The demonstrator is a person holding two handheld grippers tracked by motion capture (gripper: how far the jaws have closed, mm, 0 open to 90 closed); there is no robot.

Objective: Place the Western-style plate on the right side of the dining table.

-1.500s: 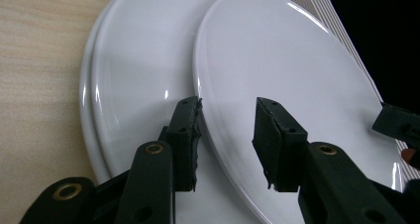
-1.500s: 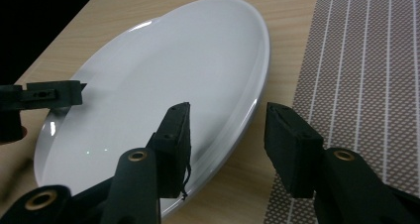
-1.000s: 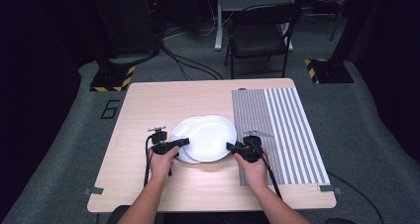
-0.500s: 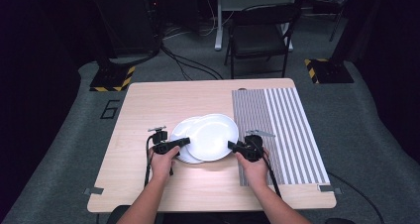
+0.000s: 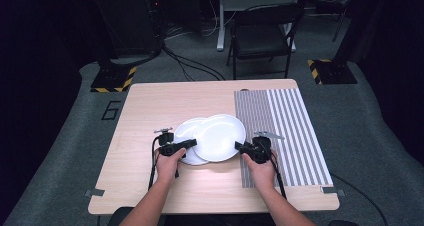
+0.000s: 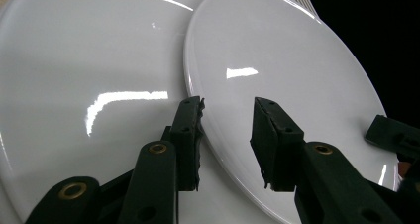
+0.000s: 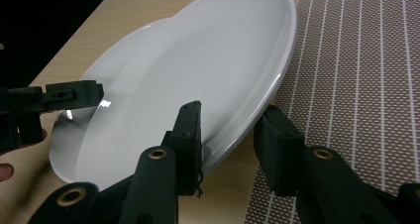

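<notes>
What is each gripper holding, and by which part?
Both hold the top plate by its rim: left gripper at one edge, right gripper at the opposite edge.

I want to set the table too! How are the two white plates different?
The upper plate lies on top, tilted, its rim lifted off the table in the right tool. The lower plate lies flat underneath, further left, partly covered. The upper plate reaches the striped mat; the lower plate doesn't. Both are round, white and shiny.
</notes>
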